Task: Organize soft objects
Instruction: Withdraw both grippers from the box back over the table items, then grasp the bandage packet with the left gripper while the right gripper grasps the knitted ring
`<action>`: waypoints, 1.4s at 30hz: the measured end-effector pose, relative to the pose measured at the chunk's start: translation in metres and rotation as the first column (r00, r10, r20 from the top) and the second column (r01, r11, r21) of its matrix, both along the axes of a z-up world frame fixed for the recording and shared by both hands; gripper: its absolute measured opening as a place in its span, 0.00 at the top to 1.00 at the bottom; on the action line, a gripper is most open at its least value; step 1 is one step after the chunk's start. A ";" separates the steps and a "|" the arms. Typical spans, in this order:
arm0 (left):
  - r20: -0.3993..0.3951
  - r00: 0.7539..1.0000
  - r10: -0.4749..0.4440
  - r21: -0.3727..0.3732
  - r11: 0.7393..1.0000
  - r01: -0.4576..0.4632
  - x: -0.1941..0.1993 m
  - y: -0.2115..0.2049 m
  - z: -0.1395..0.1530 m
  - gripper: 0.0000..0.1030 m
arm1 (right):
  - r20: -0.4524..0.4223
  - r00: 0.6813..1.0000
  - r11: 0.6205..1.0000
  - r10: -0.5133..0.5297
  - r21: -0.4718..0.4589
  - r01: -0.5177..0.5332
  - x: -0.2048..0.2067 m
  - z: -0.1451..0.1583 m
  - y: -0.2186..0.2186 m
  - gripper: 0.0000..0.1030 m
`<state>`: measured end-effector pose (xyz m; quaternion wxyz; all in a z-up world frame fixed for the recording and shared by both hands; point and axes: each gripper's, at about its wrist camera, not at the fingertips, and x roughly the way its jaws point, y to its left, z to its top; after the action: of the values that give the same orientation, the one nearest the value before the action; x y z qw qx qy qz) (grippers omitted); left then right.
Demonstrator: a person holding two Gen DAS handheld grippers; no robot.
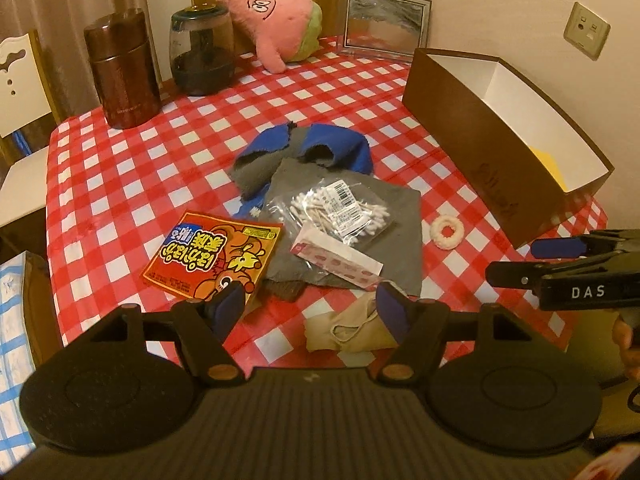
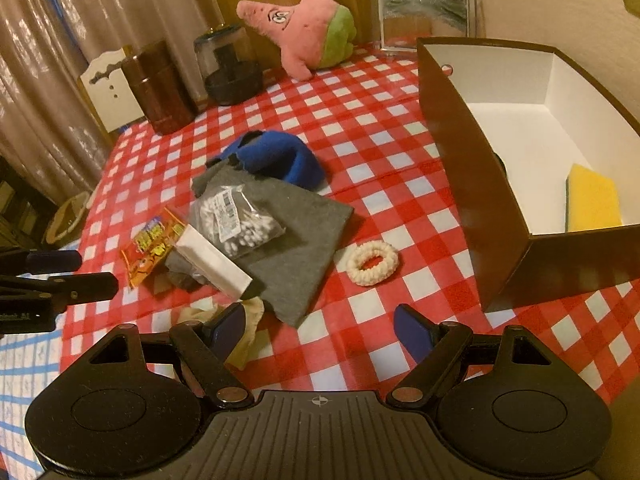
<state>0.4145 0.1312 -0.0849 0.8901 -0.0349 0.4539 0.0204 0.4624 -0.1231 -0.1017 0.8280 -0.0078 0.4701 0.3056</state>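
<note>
On the red-checked tablecloth [image 1: 132,168] lies a heap: a blue and grey cloth [image 1: 308,152] [image 2: 276,156], a grey felt sheet [image 1: 396,216] [image 2: 296,240], a bag of cotton swabs [image 1: 340,208] [image 2: 236,216] and a white packet [image 1: 340,262]. A beige cloth [image 1: 348,332] [image 2: 248,320] lies at the near edge, and a white scrunchie [image 1: 447,232] [image 2: 372,262] to the right. A pink star plush [image 1: 276,20] [image 2: 304,28] stands at the back. My left gripper [image 1: 311,312] hangs open over the beige cloth. My right gripper [image 2: 320,332] is open over bare tablecloth near the scrunchie.
A brown box [image 1: 460,120] [image 2: 460,140] with white inside holds a yellow sponge [image 2: 592,200] at the right. An orange snack box [image 1: 212,256] lies left of the heap. A brown canister [image 1: 120,68], a dark jar [image 1: 202,52] and a picture frame [image 1: 384,20] stand behind.
</note>
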 end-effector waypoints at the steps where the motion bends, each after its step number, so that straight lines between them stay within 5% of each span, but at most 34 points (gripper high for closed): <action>1: 0.000 1.000 0.003 -0.002 1.000 -0.003 0.001 0.000 -0.002 0.32 | 0.000 1.000 1.000 0.000 -0.002 0.000 0.001 -0.002 0.001 0.21; 14: -0.034 0.999 0.026 -0.056 0.998 -0.028 0.019 0.002 -0.029 0.34 | -0.007 1.000 0.999 -0.018 -0.034 0.018 0.021 -0.030 0.007 0.21; 23: -0.062 0.997 0.048 -0.101 0.993 -0.054 0.046 0.000 -0.061 0.54 | -0.025 0.999 0.998 -0.028 -0.051 0.027 0.039 -0.047 0.012 0.22; 37: -0.064 0.989 0.133 -0.157 0.977 -0.142 0.076 0.009 -0.081 0.57 | -0.059 0.998 0.997 -0.037 -0.064 0.033 0.060 -0.061 0.013 0.22; 39: -0.062 0.987 0.151 -0.165 0.973 -0.159 0.077 0.010 -0.082 0.62 | -0.062 0.997 0.998 -0.035 -0.063 0.031 0.062 -0.062 0.014 0.22; 41: -0.059 0.985 0.160 -0.169 0.971 -0.168 0.078 0.011 -0.081 0.85 | -0.062 0.998 0.998 -0.033 -0.064 0.029 0.063 -0.063 0.015 0.22; 42: -0.065 0.984 0.166 -0.179 0.968 -0.175 0.078 0.013 -0.082 0.88 | -0.063 0.997 0.998 -0.032 -0.065 0.028 0.064 -0.063 0.015 0.22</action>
<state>0.4927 0.1440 -0.1666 0.8666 -0.1552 0.4709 0.0559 0.5264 -0.1077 -0.1651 0.8161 -0.0175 0.5062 0.2782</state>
